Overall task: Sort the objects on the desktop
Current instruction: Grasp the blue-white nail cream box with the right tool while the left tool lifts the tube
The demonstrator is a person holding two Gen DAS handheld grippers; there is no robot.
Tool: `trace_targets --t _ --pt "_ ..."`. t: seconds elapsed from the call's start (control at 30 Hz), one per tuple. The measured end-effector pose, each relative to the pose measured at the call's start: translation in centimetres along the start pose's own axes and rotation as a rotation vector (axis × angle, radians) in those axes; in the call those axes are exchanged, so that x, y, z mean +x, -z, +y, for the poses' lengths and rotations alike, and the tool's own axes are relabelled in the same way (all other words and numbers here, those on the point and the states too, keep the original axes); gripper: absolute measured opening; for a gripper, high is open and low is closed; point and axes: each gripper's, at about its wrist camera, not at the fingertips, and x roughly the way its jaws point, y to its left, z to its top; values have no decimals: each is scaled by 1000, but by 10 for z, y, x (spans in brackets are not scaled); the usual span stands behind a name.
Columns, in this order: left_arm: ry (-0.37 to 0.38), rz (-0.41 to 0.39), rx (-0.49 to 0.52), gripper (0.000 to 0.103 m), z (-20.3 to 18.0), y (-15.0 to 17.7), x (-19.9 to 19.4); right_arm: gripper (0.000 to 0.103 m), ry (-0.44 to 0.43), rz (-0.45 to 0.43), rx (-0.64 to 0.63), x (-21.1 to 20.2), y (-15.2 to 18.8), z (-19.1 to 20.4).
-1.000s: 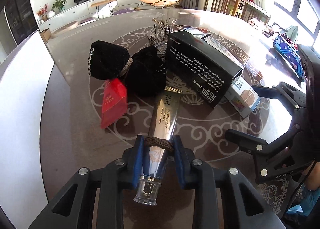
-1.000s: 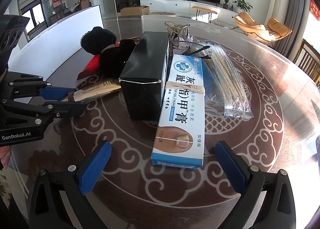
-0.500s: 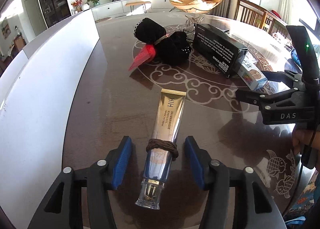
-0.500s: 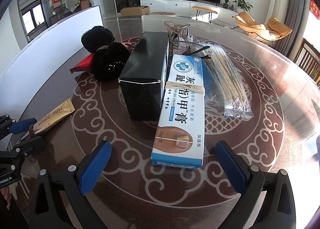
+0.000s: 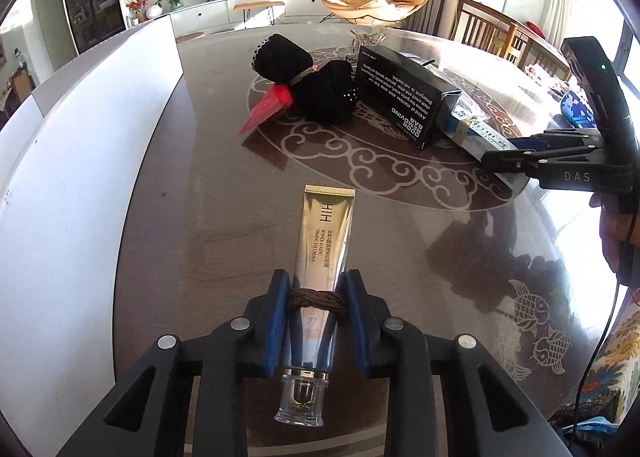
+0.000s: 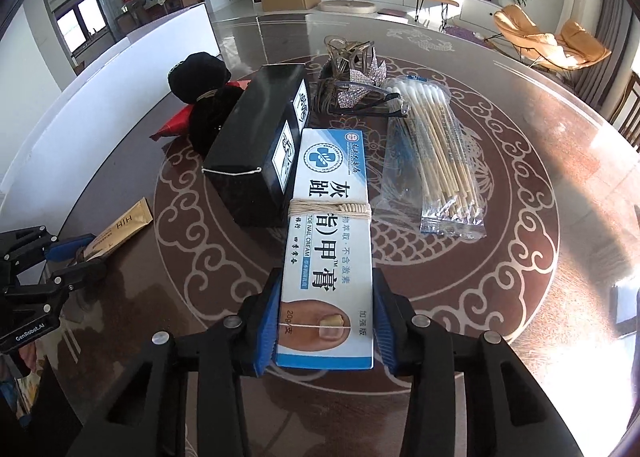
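A: Left side first, nearest thing. What sits between the pads?

B: Left gripper (image 5: 316,321) is closing on the gold cream tube (image 5: 320,257). Both blue pads press the tube's sides right at the brown braided hair tie (image 5: 317,299) wrapped round it. The clear cap end points back toward the camera, past the pads; the crimped gold end points away, out over the table (image 5: 192,225).

A: Tube lifted or down?

B: Cannot tell from the left wrist view. In the right wrist view the crimped end (image 6: 120,225) seems low over the glass, at the outer edge of the ring pattern.

A: Right side?

B: Right gripper (image 6: 326,327) jaws closing, with the white-and-blue toe nail cream box (image 6: 328,257) between them. Pads lie against the box's two long sides at its near end, the end with the toenail picture. A pale elastic band (image 6: 329,209) circles the box about halfway up. The far end reaches toward the middle of the table.

A: Beyond that?

B: Black carton (image 6: 256,145) just left of the cream box, the two side by side, touching or nearly so. To the right, a clear packet of cotton swabs (image 6: 432,161). Behind, spectacles (image 6: 360,101) and a rhinestone hair clip (image 6: 360,77). Far left, a black bundle tied with a band (image 5: 308,81) lying over a red packet (image 5: 268,109), close beside the white board (image 5: 80,161) that follows the table edge.
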Motion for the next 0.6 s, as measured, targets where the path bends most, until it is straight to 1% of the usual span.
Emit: trace_targets --t 0.1,0.17,0.2,0.27,0.3,0.33,0.4,0.47,0.53,0.6 --pt "6 -4 2 28 -3 16 -7 42 -4 40 -21 -14 29 0" --pt "4 2 19 28 -8 19 -9 42 21 60 -61 -24 47 3" --pt "0 6 31 29 -10 20 -10 43 35 76 -83 -26 51 5" --pt "-18 17 68 30 -16 17 -8 55 54 110 -119 -27 52 8" --pt "-24 19 80 30 -19 16 -8 67 62 119 -131 -26 49 8" --pt "-21 25 84 30 -19 13 -7 70 72 115 -143 -25 45 9" --pt "-17 41 82 32 -18 10 -6 70 76 115 -150 -18 34 9" --pt "-17 53 94 32 -19 8 -4 70 51 126 -141 -12 28 10" --pt "-17 62 106 32 -20 7 -5 45 30 133 -150 -10 25 14" --pt "-3 64 106 30 -19 8 -6 45 36 148 -169 -13 27 19"
